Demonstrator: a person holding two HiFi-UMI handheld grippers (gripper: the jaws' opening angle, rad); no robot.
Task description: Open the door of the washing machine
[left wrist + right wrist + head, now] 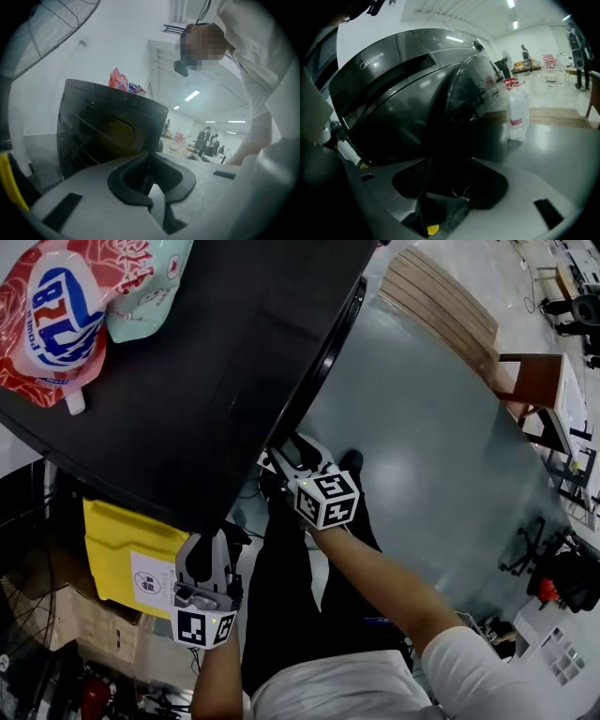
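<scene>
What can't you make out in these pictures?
- Door handle: head view, hidden below the washing machine top; right gripper view, lost in shadow.
- Whether the right gripper touches the door: right gripper view, too dark between its jaws.
- Label on the yellow box: head view, too small.

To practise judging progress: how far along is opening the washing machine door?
Done: nothing yet; the door looks shut. In hand: the right gripper, jaws apart and empty, hangs by the door's edge; the left gripper, closed and empty, is near the machine. Left: catch the door and pull it open.
</scene>
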